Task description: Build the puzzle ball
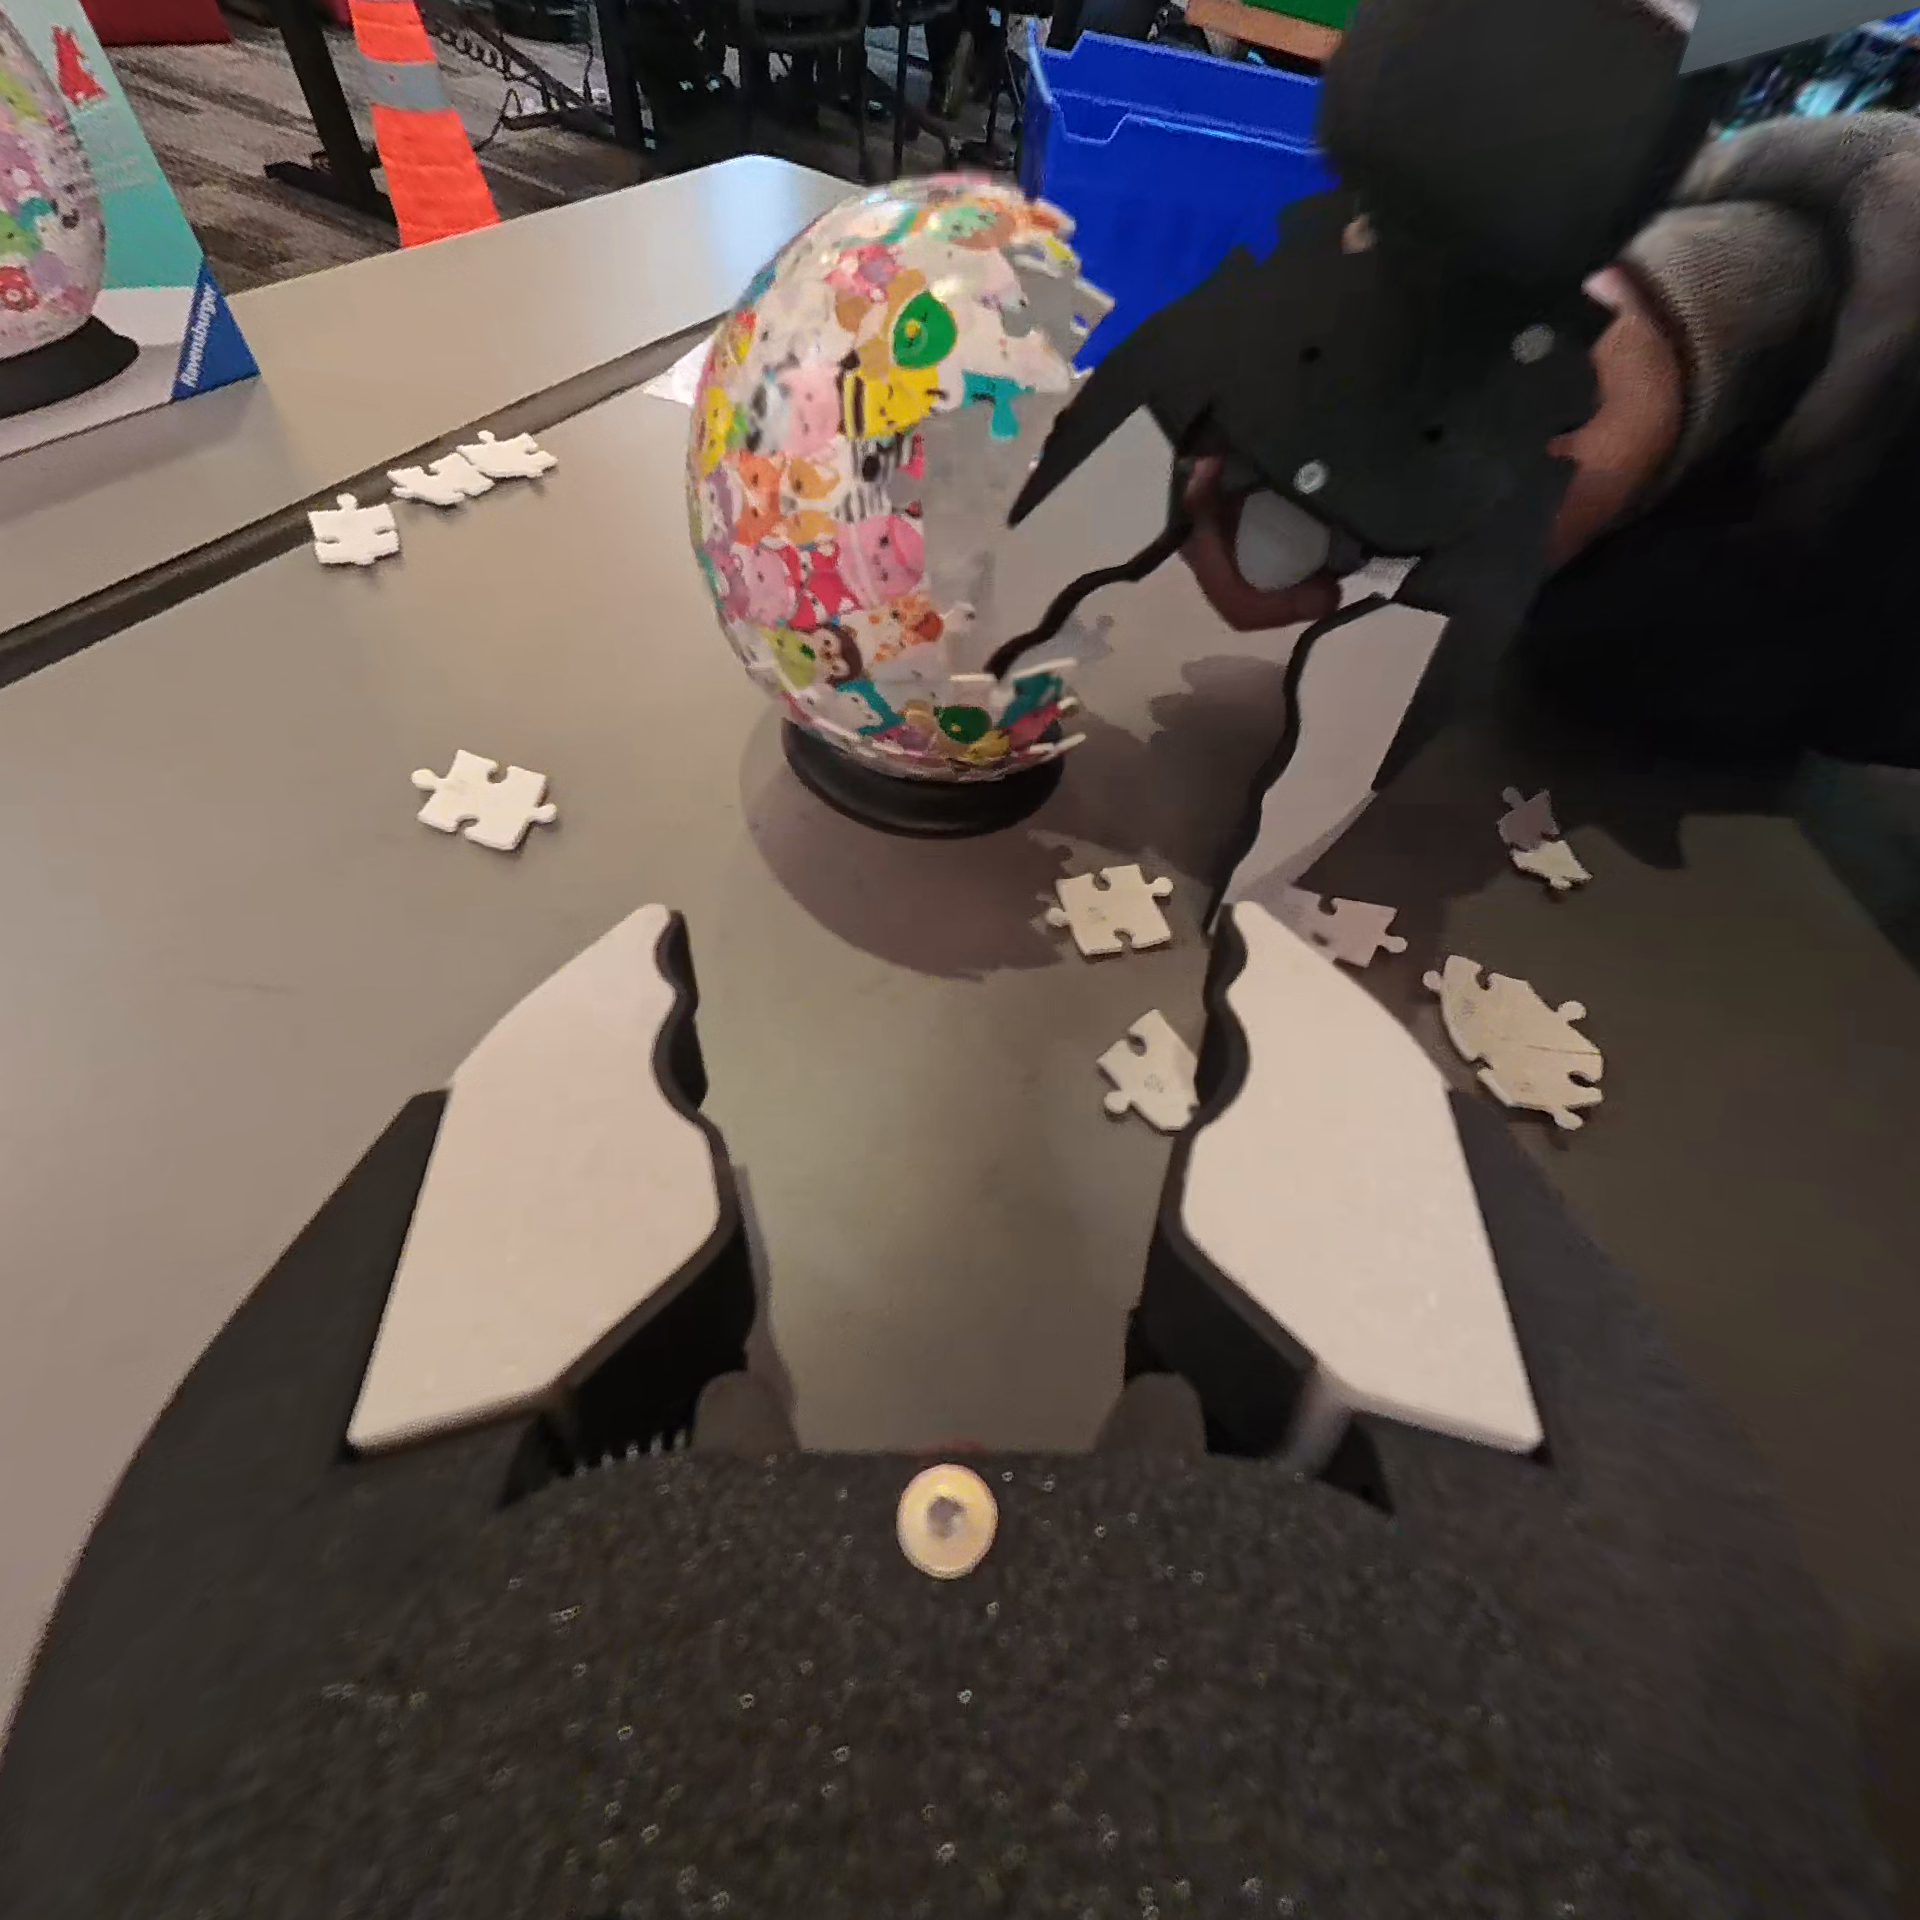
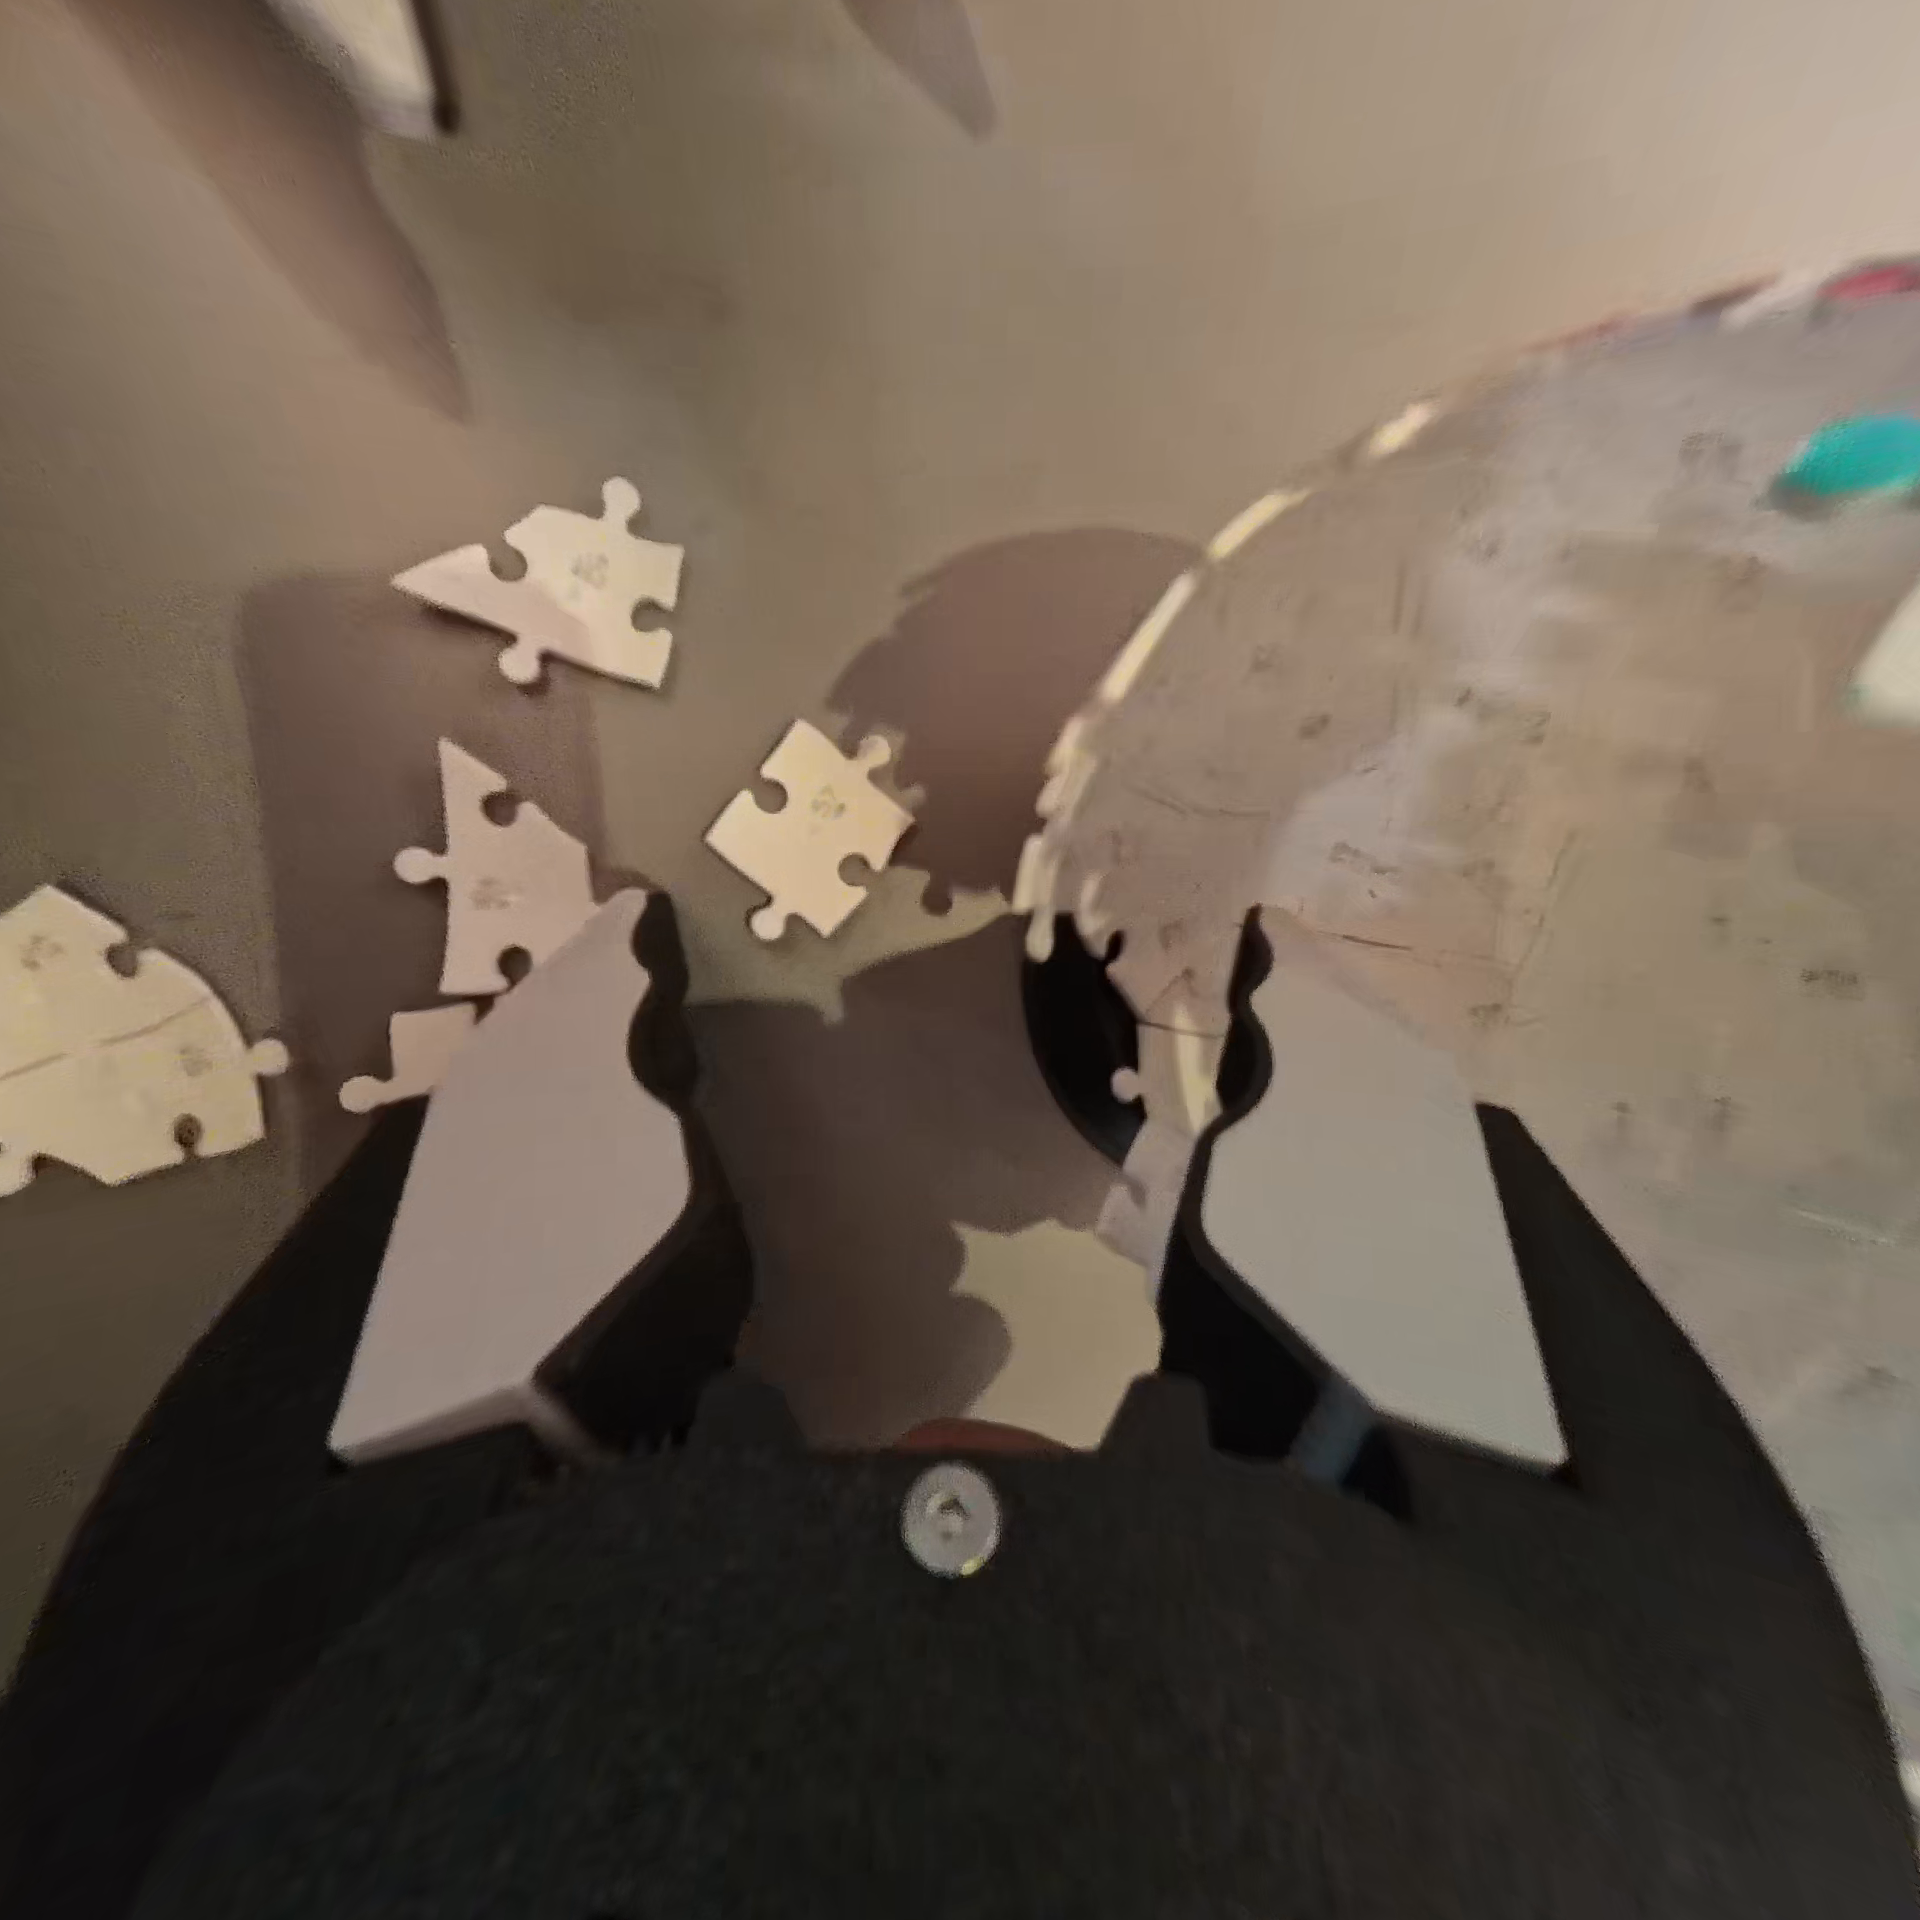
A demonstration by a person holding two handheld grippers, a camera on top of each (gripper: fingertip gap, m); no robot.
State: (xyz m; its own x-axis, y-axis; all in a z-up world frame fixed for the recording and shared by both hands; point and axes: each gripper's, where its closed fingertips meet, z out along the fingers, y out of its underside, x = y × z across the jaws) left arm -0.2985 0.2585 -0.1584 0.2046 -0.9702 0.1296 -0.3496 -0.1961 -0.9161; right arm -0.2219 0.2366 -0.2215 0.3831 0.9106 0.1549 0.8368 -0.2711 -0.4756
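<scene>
I see a smooth grey counter (image 1: pixel 260 987). Directly on it: a round black stand (image 1: pixel 920 795), scattered white face-down puzzle pieces (image 1: pixel 485 798), and a teal-and-blue cardboard box (image 1: pixel 114 229) at far left.

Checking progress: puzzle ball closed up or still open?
Still open. The puzzle ball on its black stand has a jagged gap on its right side, exposing grey inner faces; loose pieces lie nearby.

My left camera looks forward, low over the table (image 1: pixel 260 935), the puzzle ball (image 1: pixel 831 468) at twelve o'clock, near. My right camera looks steeply down, close, the ball (image 2: pixel 1507 779) at two o'clock. Both views share the ball.
</scene>
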